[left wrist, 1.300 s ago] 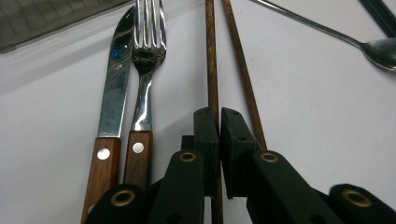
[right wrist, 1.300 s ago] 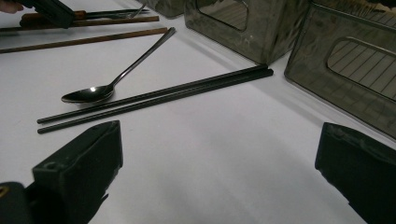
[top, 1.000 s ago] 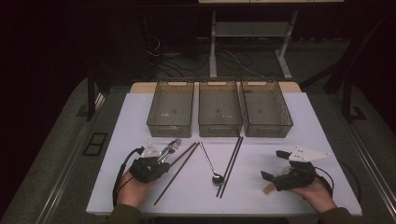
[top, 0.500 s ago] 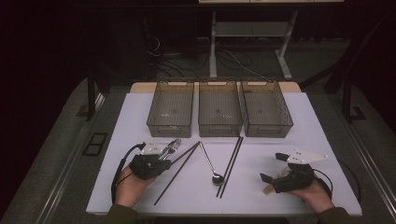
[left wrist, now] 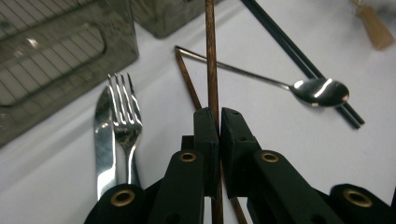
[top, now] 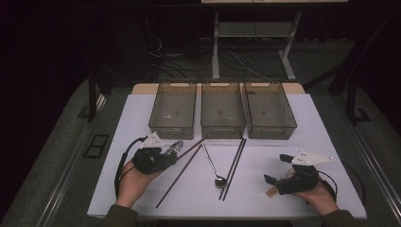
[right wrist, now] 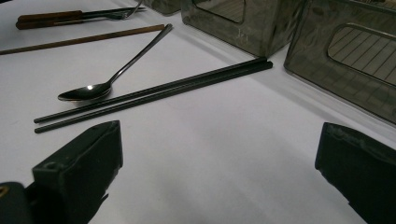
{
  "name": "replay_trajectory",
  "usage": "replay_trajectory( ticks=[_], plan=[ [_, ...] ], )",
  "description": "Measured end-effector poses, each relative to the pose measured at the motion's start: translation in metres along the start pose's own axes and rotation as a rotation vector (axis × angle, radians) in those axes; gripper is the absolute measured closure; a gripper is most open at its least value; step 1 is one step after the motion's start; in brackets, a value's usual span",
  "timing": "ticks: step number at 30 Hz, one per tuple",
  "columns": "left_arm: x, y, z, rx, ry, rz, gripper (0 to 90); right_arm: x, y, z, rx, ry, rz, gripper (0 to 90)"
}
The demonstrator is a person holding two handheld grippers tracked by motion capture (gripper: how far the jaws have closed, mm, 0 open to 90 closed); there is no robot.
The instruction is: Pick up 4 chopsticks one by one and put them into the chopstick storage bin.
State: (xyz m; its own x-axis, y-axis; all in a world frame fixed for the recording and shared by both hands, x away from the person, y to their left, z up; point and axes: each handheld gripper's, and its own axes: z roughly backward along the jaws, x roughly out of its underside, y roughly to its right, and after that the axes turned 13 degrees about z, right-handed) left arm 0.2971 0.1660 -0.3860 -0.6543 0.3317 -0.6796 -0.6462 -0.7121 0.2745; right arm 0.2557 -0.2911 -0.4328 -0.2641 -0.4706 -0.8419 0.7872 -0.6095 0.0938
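Note:
My left gripper (top: 174, 150) (left wrist: 215, 116) is shut on a brown wooden chopstick (top: 194, 145) (left wrist: 210, 56), which runs straight out between its jaws, a little above the white table. A second brown chopstick (top: 182, 177) (left wrist: 187, 79) lies on the table beneath it. A fork (left wrist: 122, 112) and a knife (left wrist: 102, 135) lie side by side just left of the jaws. A steel spoon (top: 211, 163) (left wrist: 320, 91) (right wrist: 84, 92) and a pair of black chopsticks (top: 235, 163) (right wrist: 154, 93) lie mid-table. My right gripper (top: 278, 169) (right wrist: 222, 128) rests at the right, open, with nothing between its jaws.
Three see-through bins stand in a row at the back of the white table top (top: 302, 142): left (top: 173, 109), middle (top: 222, 109), right (top: 269, 109). Bare white surface lies between the black chopsticks and the right gripper. The floor around the table is dark.
My left gripper has risen and shifted slightly toward the bins, taking the brown chopstick with it. The right gripper has stayed where it was.

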Motion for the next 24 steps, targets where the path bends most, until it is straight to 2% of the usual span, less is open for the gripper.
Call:
replay_trajectory(
  ticks=[14, 17, 24],
  plan=[
    [-0.039, -0.012, 0.003, -0.017, 0.042, 0.004, 85.0, 0.0, 0.0, 0.002, 0.003, 0.011, 0.0, 1.0],
    [-0.05, -0.014, 0.0, -0.018, 0.042, -0.009, 85.1, -0.001, 0.0, 0.002, 0.008, 0.014, 0.001, 1.0],
    [-0.075, -0.024, -0.008, -0.013, 0.055, 0.001, 85.1, -0.001, 0.0, 0.002, 0.007, 0.014, -0.007, 1.0]
  ],
)
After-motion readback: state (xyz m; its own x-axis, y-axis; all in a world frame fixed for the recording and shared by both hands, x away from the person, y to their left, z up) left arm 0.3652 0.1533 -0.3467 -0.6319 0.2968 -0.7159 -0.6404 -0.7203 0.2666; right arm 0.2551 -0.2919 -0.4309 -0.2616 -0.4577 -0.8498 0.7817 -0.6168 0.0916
